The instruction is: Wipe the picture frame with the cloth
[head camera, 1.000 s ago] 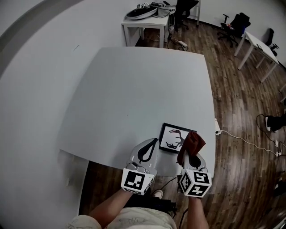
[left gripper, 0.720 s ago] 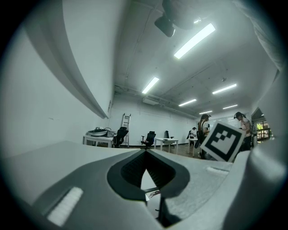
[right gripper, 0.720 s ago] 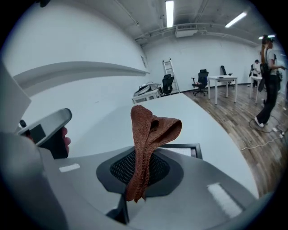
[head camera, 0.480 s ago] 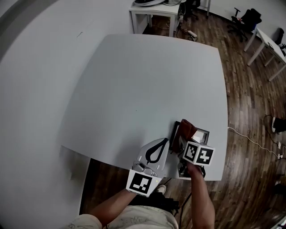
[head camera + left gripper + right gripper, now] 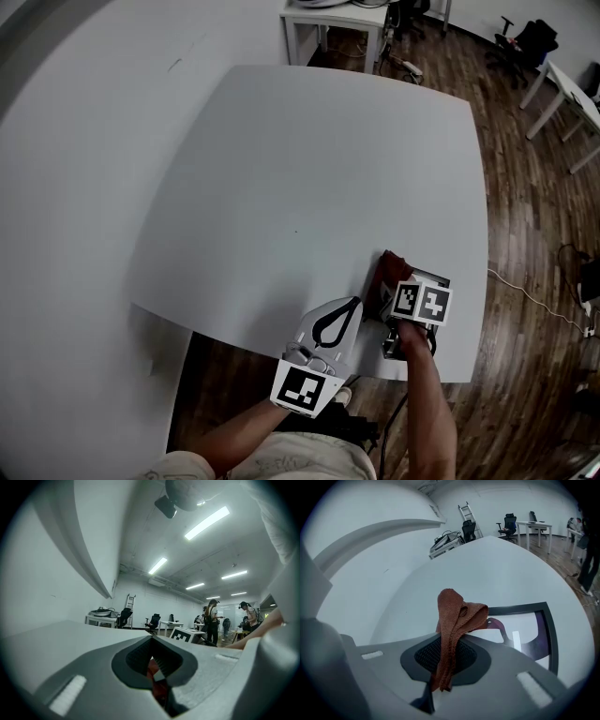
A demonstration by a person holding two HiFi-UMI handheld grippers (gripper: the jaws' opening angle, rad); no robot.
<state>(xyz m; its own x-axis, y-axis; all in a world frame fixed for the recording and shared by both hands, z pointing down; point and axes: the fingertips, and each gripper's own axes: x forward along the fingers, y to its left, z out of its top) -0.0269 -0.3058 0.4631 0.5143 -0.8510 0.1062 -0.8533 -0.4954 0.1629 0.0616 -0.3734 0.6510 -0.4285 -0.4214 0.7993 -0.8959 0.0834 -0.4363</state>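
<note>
R hand-held gripper (image 5: 443,663) clamps cloth (image 5: 457,613) over frame (image 5: 547,631).

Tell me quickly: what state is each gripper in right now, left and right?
Left gripper: closed, holding nothing.
Right gripper: closed on the cloth.
</note>
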